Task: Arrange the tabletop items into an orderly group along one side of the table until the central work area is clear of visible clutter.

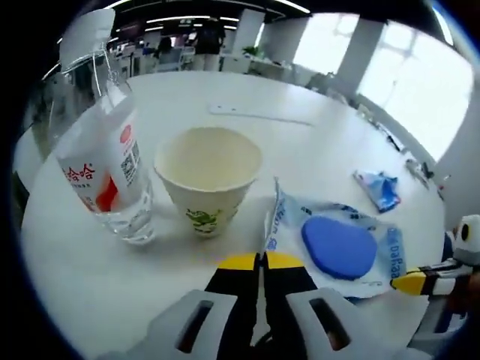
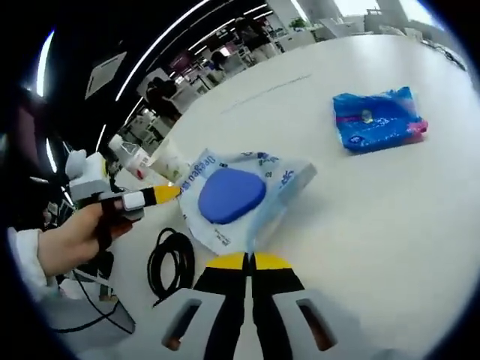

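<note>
A clear plastic bag [image 1: 360, 225] with blue print holds a flat blue pad [image 1: 339, 247]. My left gripper [image 1: 260, 261] is shut on the bag's raised left edge. The right gripper [image 1: 411, 282] comes in from the right and meets the bag's far corner. In the right gripper view the bag [image 2: 289, 176] lies just ahead, and my right gripper [image 2: 251, 261] is shut on its near corner. The left gripper [image 2: 166, 193], held in a hand, touches the bag's left edge. A paper cup [image 1: 208, 176] and a water bottle [image 1: 105, 165] stand left of the bag.
A blue tissue packet [image 2: 379, 120] lies apart on the white table [image 2: 390, 225]; it also lies beyond the bag [image 1: 379, 187]. A coiled black cable [image 2: 169, 262] rests near the table edge. A long white strip [image 1: 259, 115] lies farther back. Office desks stand beyond.
</note>
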Motion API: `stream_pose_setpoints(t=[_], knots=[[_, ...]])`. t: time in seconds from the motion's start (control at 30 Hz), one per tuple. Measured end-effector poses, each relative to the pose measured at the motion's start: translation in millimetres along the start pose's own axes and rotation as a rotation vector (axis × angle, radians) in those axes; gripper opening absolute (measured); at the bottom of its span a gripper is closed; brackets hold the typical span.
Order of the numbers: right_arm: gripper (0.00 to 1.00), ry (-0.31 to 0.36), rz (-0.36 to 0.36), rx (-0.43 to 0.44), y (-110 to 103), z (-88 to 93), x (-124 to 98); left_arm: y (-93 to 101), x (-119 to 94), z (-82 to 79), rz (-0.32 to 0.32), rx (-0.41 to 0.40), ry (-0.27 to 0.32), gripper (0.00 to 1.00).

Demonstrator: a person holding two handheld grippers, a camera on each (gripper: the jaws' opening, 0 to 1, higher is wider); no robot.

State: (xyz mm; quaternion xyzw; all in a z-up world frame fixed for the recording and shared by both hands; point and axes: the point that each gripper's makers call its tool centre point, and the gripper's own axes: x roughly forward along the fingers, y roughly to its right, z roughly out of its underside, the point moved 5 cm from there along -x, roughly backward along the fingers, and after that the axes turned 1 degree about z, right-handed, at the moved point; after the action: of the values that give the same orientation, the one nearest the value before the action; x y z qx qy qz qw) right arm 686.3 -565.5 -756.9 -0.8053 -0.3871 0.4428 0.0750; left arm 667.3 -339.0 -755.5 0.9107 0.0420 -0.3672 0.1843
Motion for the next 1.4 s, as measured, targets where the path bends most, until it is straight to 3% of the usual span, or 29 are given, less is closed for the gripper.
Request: stream_pose_setpoints(t=[0.13,0.3,0.7,1.4], knots=[[0.00,0.018,0.017,-0.078,5,-12.3,-11,8.4,-8,1.4,0.025,-0.014,0.012,0.00],[0.00,0.069,0.032,-0.088,11,-37.7,-19,15.6,-19,-5.1,0.052,-0.037,0.050,0.00],[0.00,0.135,0.056,-0.226,14,-86.4,-17,27.2,-38,-22.4,0.089,-0.052,0.105,0.00],[0.00,0.108,0.073,-0.274,28,-94.3,3,27.9,-22,-24.5,0.087,-0.044,0.099,0.00]])
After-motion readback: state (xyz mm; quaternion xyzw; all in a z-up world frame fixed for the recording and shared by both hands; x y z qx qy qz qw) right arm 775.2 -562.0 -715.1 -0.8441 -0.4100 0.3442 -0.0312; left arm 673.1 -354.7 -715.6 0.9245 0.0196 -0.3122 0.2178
